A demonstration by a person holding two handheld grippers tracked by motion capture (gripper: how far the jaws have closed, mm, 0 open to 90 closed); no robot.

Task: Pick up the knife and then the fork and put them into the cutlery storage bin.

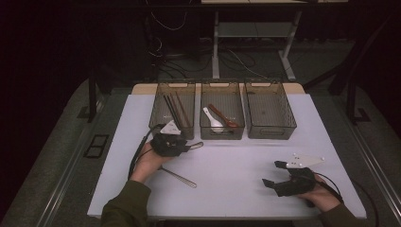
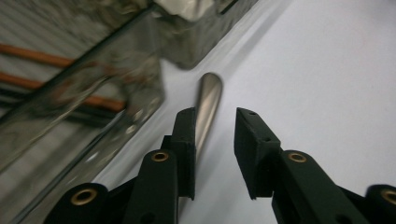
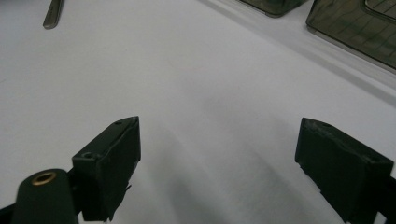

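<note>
My left gripper [image 1: 188, 146] hovers just in front of the left clear bin [image 1: 156, 111]. In the left gripper view its jaws [image 2: 215, 121] stand a little apart. A metal utensil handle [image 2: 208, 93] lies between them against the left pad, clear of the right pad. The handle's tip [image 1: 197, 144] pokes out to the right in the high view. My right gripper [image 1: 273, 173] rests at the table's front right with its jaws wide. In the right gripper view, only bare white table shows between its jaws [image 3: 217, 135].
Three clear bins stand in a row at the back. The left one holds chopsticks [image 1: 174, 109]. The middle bin [image 1: 221, 85] holds a white spoon [image 1: 211, 119] and a brown one. The right bin [image 1: 269, 109] is bare. Another metal utensil [image 1: 179, 177] lies by the left hand.
</note>
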